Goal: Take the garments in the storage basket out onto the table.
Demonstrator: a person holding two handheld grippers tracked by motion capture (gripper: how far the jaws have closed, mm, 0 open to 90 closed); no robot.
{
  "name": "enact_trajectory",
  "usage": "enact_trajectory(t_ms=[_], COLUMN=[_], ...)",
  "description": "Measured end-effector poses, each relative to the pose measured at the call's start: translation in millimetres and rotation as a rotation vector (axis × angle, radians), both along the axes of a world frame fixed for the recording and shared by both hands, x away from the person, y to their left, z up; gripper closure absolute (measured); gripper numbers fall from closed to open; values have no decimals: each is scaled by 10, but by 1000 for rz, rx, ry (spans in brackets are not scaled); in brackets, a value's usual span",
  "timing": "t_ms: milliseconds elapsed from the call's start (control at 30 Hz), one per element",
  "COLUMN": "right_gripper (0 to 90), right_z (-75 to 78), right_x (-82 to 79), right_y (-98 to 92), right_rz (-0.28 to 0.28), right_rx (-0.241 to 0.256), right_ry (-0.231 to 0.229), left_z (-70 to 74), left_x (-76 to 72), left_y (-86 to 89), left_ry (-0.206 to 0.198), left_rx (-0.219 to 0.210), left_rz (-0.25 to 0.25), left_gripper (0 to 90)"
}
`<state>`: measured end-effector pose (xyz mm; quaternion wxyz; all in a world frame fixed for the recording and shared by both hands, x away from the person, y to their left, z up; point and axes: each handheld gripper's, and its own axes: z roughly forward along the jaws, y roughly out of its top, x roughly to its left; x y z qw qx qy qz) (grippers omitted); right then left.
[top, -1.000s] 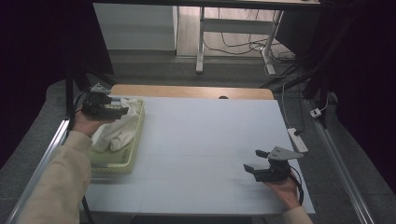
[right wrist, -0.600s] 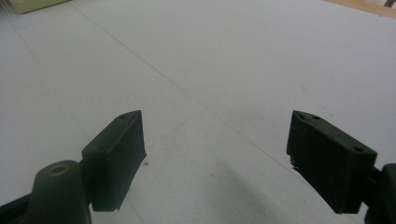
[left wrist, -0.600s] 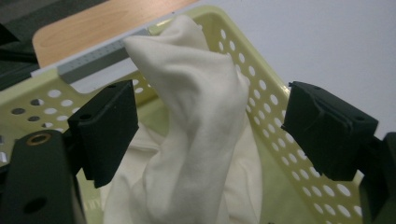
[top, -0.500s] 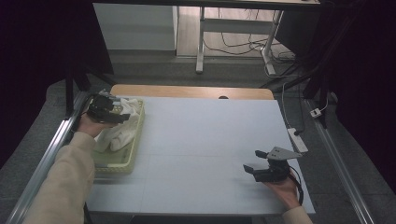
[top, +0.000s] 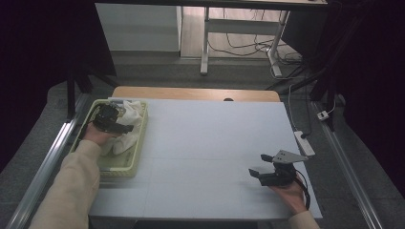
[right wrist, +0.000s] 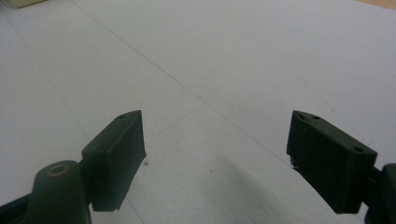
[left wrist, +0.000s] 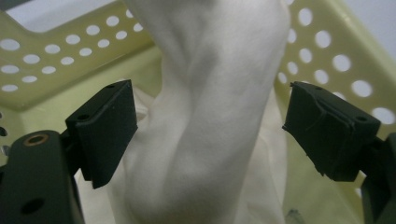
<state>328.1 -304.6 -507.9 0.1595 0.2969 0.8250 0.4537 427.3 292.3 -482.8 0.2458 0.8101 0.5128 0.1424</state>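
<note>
Left gripper [top: 113, 123] held at far left by a hand on an outstretched, sleeved forearm [top: 71, 183], jaws spread wide, right gripper [top: 267, 174] low at near right in the right hand [top: 292, 195], jaws likewise parted

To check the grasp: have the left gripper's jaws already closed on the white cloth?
No: in the left gripper view the left gripper has its jaws wide apart on either side of the white cloth.
</note>
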Motion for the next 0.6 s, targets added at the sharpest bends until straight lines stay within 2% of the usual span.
enact_trajectory(t_ms=[267, 367, 467, 533, 567, 600], right_gripper=[196, 196, 195, 196, 196, 196], right_z=[-14, -19, -20, -20, -20, -20], right_x=[9, 11, 11, 13, 12, 12], right_y=[0, 4, 4, 2, 0, 0], right_rz=[-1, 2, 2, 1, 0, 0], right_rx=[-6, -5, -6, -4, -6, -6], right_ry=[6, 10, 11, 11, 12, 12], left_z=[-158, -199, -238, -246, -251, -255], left_x=[48, 68, 85, 86, 86, 85], left_y=[32, 30, 41, 52, 55, 53], left_ry=[52, 67, 84, 86, 88, 91], left_rx=[20, 43, 54, 47, 42, 42], left_rz=[10, 15, 23, 19, 9, 2], left_gripper=[180, 211, 273, 376, 492, 492])
